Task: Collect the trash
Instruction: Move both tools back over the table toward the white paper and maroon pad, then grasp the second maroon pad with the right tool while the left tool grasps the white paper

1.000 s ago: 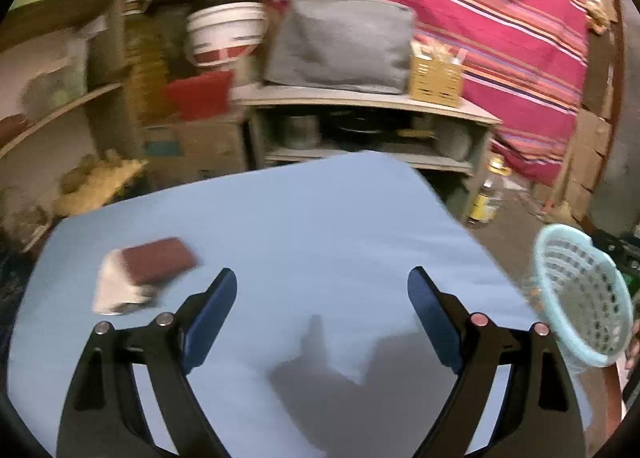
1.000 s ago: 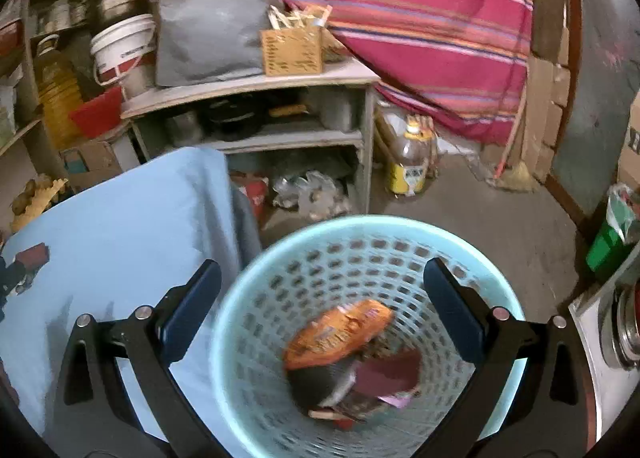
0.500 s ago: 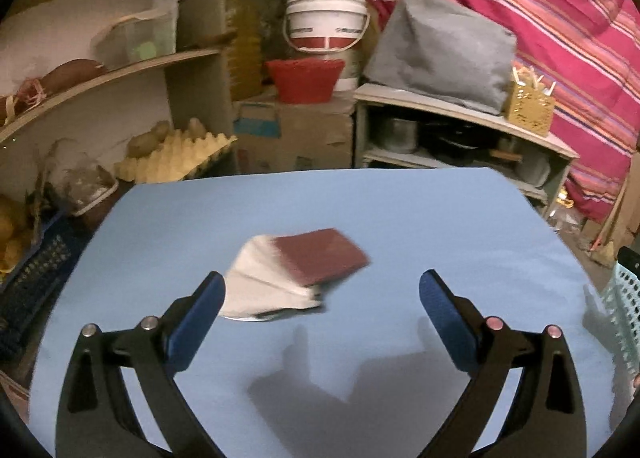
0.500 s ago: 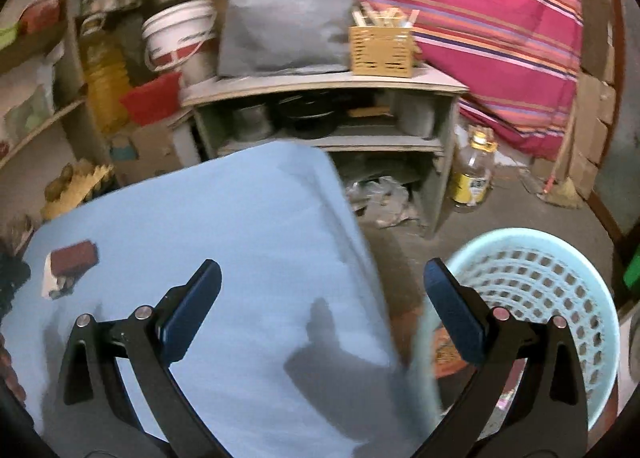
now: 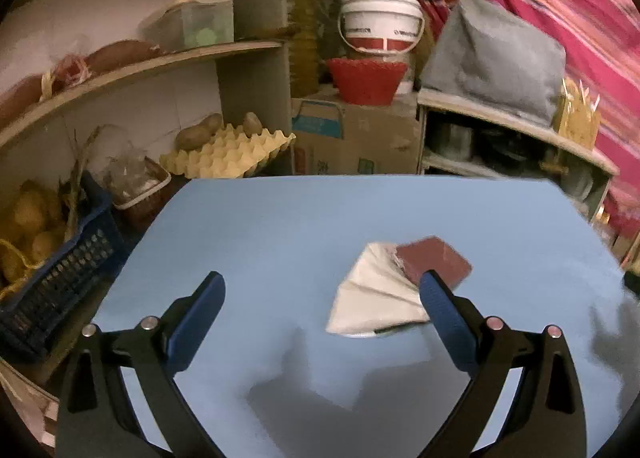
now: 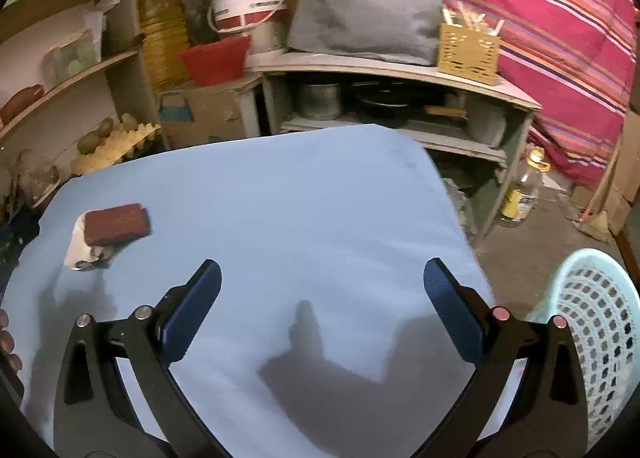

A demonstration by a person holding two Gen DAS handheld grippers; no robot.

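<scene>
Cluttered shelves, a white bucket and a striped red curtain ring a worktop covered in pale blue cloth [image 5: 300, 226]. On that cloth lies what looks like the last trash in sight: a dark red rectangular wrapper or packet [image 5: 434, 260] resting on a crumpled white sheet of paper [image 5: 376, 298]. The left claw [image 5: 320, 290] hovers just short of it, its jaws spread wide after opening further moments ago, with nothing between them; its right blue pad overlaps the packet's near edge in the picture, though contact cannot be confirmed. The right claw [image 6: 320, 278] also stands released and empty over bare cloth, well apart from the packet at the worktop's far left. A pale turquoise perforated plastic basket [image 6: 592, 322] sits on the floor beside the worktop's right edge; its contents are not visible. Judging by this, the packet and paper remain to be gripped and carried to the basket.
</scene>
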